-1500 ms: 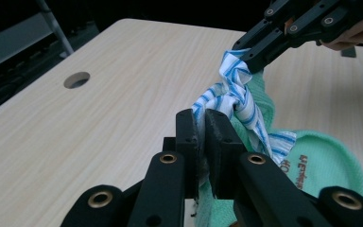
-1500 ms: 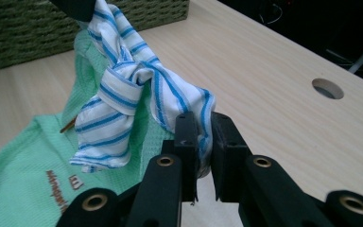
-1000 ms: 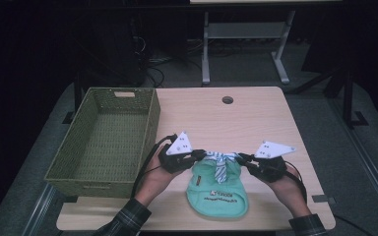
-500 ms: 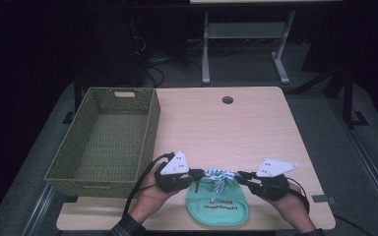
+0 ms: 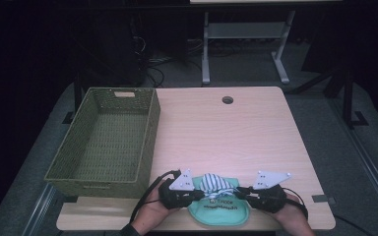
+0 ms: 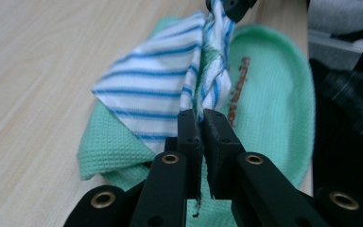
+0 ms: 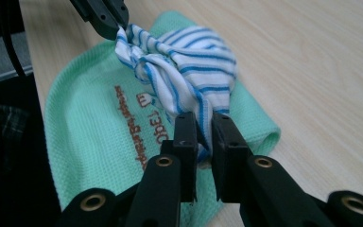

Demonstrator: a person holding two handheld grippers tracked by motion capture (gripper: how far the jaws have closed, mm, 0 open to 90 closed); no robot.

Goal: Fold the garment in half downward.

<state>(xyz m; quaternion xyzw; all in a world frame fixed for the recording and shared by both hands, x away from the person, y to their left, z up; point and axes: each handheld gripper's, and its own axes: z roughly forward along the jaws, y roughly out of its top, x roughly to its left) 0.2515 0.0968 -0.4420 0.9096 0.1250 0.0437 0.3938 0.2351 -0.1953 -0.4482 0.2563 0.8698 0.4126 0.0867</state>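
A mint-green bib [image 5: 220,212] with red lettering lies at the table's near edge, and a blue-striped white cloth [image 5: 215,183] attached to it is bunched on top. My left gripper [image 5: 199,194] is shut on the striped cloth's left end [image 6: 156,90]. Its jaws have just closed a little further, with the fabric between them. My right gripper [image 5: 238,193] is shut on the other end [image 7: 194,61]. The cloth stretches between both grippers just above the green bib [image 6: 274,94]. In the right gripper view my right gripper [image 7: 204,120] pinches the stripes, and the left gripper's tip [image 7: 104,16] shows beyond.
A green woven basket [image 5: 150,132] stands at the table's left side, close to my left hand. The wooden table [image 5: 226,142] has a round cable hole [image 5: 227,100] near its far edge. A white desk frame [image 5: 246,34] stands on the floor behind.
Both hands have come toward the near edge and down, carrying the cloth with them. The bib now lies lower and closer to the table's front edge.
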